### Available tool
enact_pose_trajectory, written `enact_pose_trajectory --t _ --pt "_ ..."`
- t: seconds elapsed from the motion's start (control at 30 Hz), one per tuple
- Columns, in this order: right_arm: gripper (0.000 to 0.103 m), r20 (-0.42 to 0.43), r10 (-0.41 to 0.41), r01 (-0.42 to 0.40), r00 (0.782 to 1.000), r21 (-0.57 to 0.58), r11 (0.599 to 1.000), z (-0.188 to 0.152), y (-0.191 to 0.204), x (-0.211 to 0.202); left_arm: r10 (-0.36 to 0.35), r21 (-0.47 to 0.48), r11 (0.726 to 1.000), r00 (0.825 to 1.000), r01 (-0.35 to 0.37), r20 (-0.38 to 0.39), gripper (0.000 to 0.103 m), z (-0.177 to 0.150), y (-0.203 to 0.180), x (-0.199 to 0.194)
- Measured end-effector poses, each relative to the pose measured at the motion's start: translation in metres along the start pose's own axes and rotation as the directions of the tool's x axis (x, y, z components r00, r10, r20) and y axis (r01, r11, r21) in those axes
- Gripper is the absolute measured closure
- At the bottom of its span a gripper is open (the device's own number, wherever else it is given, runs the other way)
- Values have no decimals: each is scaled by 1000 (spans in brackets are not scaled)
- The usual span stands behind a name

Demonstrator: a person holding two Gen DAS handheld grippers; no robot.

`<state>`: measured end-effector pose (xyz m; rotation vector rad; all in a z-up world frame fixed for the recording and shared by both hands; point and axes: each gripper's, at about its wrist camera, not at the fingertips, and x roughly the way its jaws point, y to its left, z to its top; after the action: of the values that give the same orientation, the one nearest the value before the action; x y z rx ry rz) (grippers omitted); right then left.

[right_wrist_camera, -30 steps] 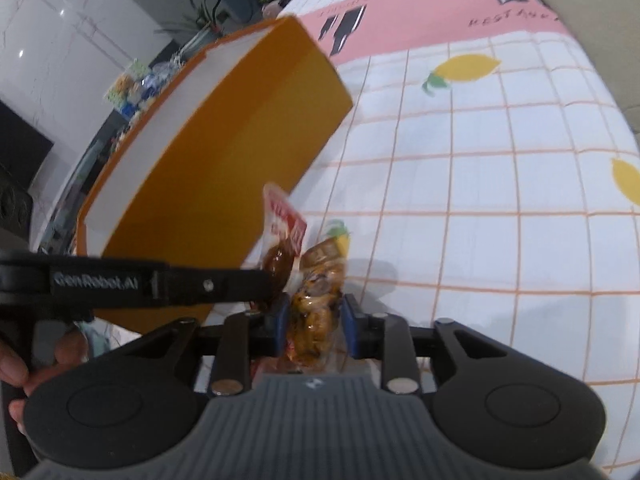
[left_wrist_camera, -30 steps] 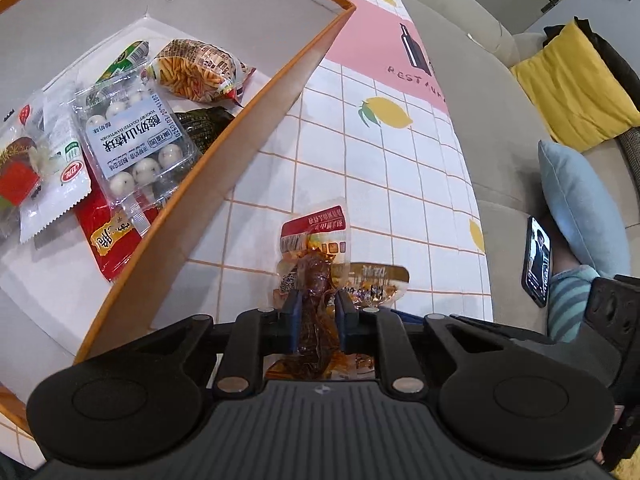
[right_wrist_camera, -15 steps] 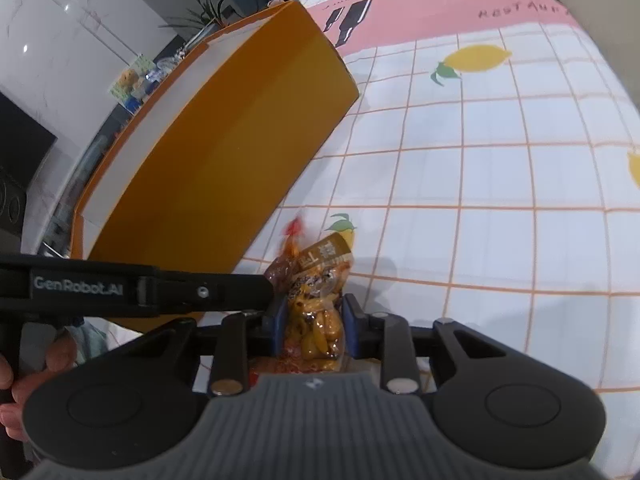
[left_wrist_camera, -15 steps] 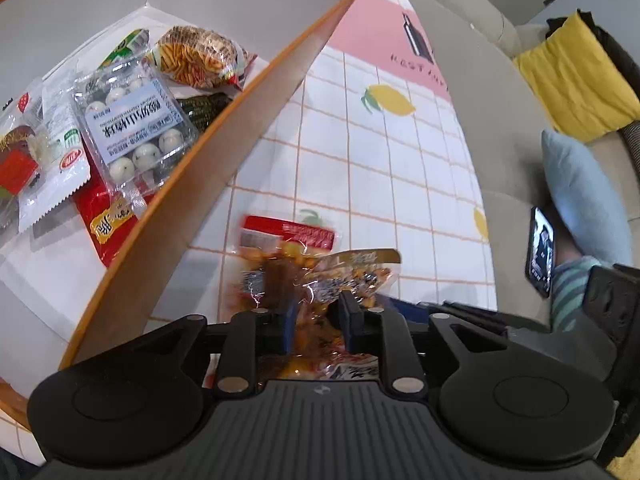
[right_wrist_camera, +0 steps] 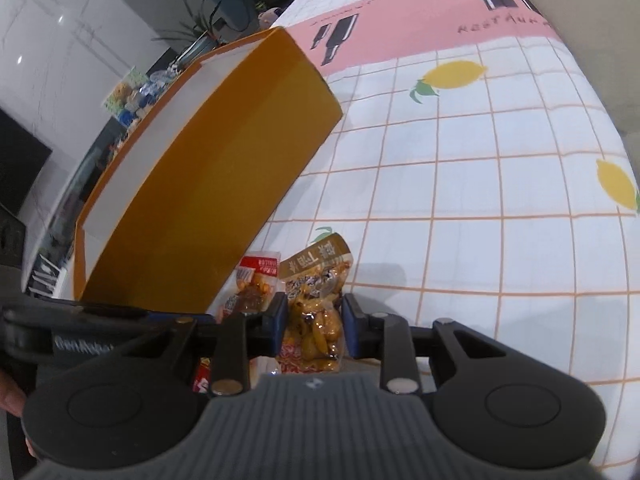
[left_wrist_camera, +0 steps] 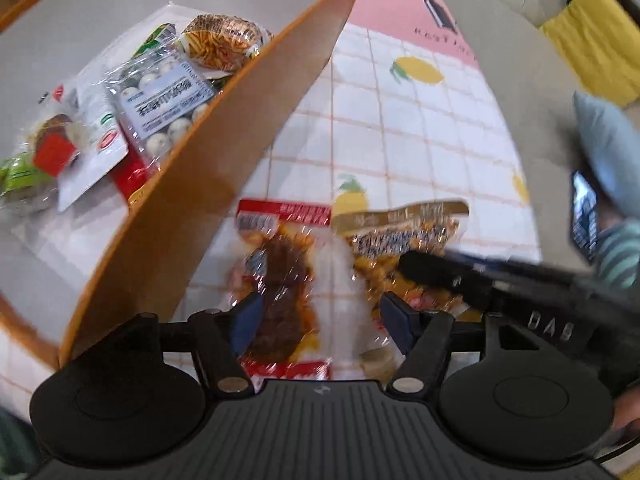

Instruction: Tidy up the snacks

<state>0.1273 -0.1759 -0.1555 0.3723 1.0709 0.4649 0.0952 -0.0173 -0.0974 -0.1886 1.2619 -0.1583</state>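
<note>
Checked white oilcloth printed with lemons and a pink band covers the table (right_wrist_camera: 500,184), where a large orange cardboard box (right_wrist_camera: 224,184) with plain white inner walls sits at the left. Crinkled clear and foil snack packs (left_wrist_camera: 160,100) lie heaped on its floor, among them a bag of pale round balls and one of orange sticks.

Low over the cloth just outside the box wall, the left gripper (left_wrist_camera: 318,320) points forward with its blue-padded fingers spread wide; a glossy red-topped packet (left_wrist_camera: 284,280) of dark brown meat lies between them, not pinched, though blur softens the edges.

Just beside it, the right gripper (right_wrist_camera: 314,328) is angled in from the right, its blue pads (right_wrist_camera: 276,326) pressed against both sides of a gold-topped packet (right_wrist_camera: 316,304) of yellowish pieces in shiny clear film. That packet stands upright in the grip, close to the red-topped one.
</note>
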Motion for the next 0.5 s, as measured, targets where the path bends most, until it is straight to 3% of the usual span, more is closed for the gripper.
enact_pose_trajectory --t 0.23,0.5 --pt "77 -30 -41 40 999 -17 999 -2 0 6 180 88 979 983 -183 44 21 -16 -18 18" --pt "77 -32 -45 45 998 -5 999 -5 -6 -1 222 80 969 966 -234 132 17 -17 -25 28"
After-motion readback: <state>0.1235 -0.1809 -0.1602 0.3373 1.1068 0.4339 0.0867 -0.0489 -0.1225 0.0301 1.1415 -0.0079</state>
